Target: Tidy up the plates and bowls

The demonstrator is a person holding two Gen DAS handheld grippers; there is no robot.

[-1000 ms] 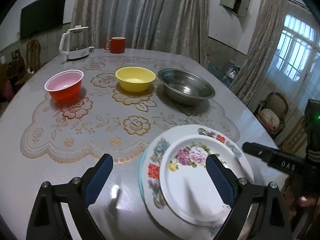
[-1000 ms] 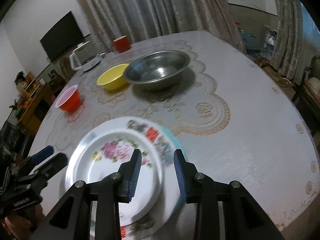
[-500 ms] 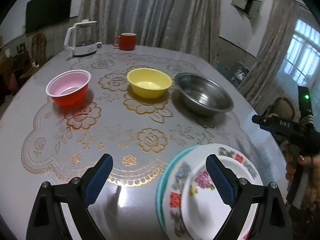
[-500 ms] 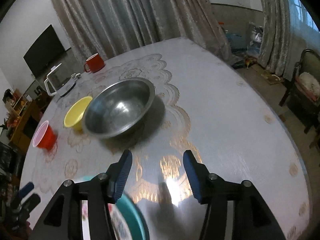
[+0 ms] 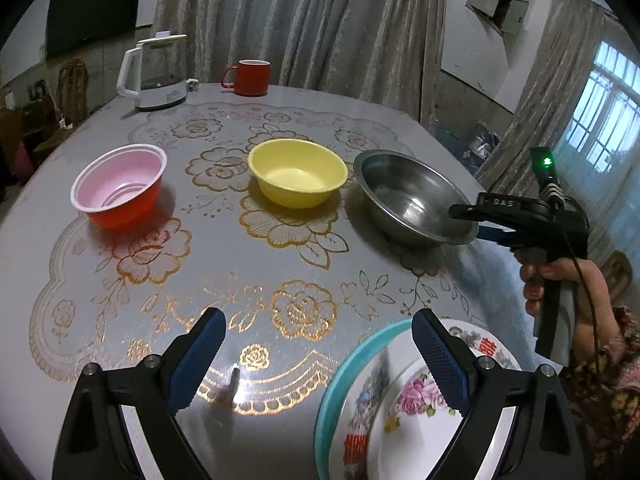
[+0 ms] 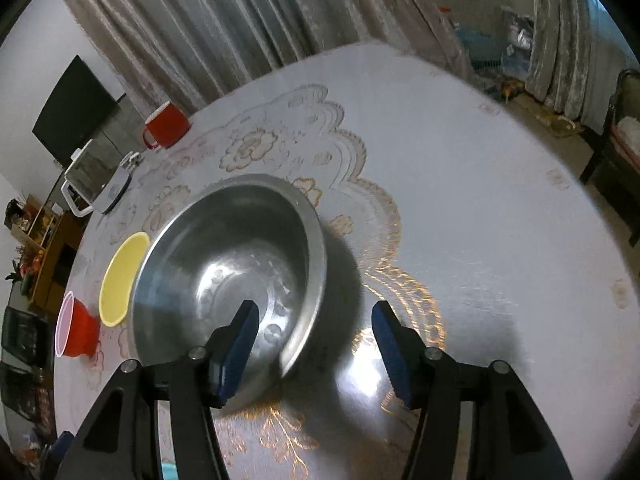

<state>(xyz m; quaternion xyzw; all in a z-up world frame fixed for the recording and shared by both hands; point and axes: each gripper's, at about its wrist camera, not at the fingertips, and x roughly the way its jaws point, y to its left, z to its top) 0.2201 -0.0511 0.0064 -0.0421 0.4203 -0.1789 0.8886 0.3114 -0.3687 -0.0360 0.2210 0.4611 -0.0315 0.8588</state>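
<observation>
Three bowls stand in a row on the table: a red bowl [image 5: 120, 184] with a pink inside, a yellow bowl [image 5: 298, 172] and a wide steel bowl [image 5: 408, 200]. A stack of plates [image 5: 412, 408], floral white ones on a teal one, lies at the near right edge. My left gripper [image 5: 316, 320] hangs open over the tablecloth, nothing between its fingers, just left of the stack. My right gripper [image 6: 315, 308] is at the steel bowl [image 6: 224, 264]. Its jaws are opening and straddle the bowl's near rim without touching it. From the left wrist view the right gripper [image 5: 468, 222] reaches over that rim.
A white kettle [image 5: 156, 76] and a red mug [image 5: 250, 78] stand at the table's far side. The round table [image 6: 500, 240] has a lace-patterned cloth. A chair [image 6: 616, 140] stands beyond the right edge. A hand [image 5: 560, 280] holds the right gripper.
My right gripper left the plate stack, swung to the steel bowl and widened its jaws. The left gripper drifted left, so the plates now sit at the lower right of its view.
</observation>
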